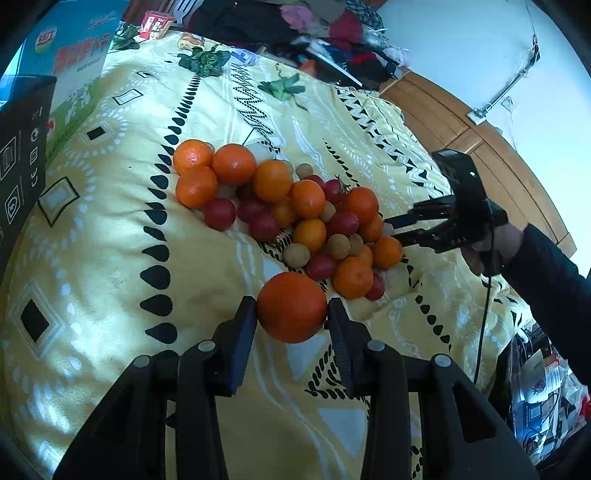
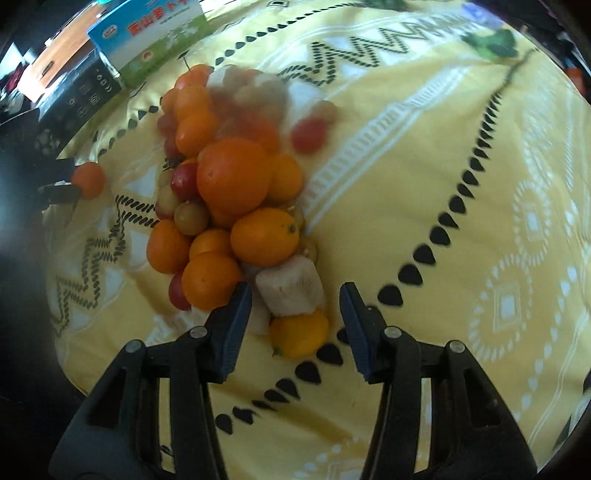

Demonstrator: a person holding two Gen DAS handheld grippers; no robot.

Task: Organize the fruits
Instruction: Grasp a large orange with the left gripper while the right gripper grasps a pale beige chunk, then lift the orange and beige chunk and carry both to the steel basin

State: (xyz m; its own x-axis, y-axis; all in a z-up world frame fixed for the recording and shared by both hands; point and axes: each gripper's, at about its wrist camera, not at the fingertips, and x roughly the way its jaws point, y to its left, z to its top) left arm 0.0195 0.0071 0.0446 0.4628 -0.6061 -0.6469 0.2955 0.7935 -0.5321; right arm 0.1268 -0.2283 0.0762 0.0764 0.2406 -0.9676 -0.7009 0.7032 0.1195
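Observation:
A pile of fruit (image 1: 295,210) lies on a yellow patterned bedspread (image 1: 110,258): oranges, red cherry tomatoes and tan longans. My left gripper (image 1: 291,314) is shut on a large orange (image 1: 291,306) at the pile's near edge. In the right wrist view that orange (image 2: 88,180) shows at far left between the left gripper's dark fingers. My right gripper (image 2: 295,295) is open at the pile's edge, with a pale banana chunk (image 2: 290,291) and a small yellow-orange fruit (image 2: 299,334) between its jaws, untouched. The right gripper (image 1: 389,230) also shows in the left wrist view.
A blue and green carton (image 1: 70,74) and a black box (image 1: 22,155) stand at the bed's left side. Clothes (image 1: 314,33) are heaped at the far end. A wooden bed frame (image 1: 480,147) runs along the right. Clutter (image 1: 543,387) lies beside the bed.

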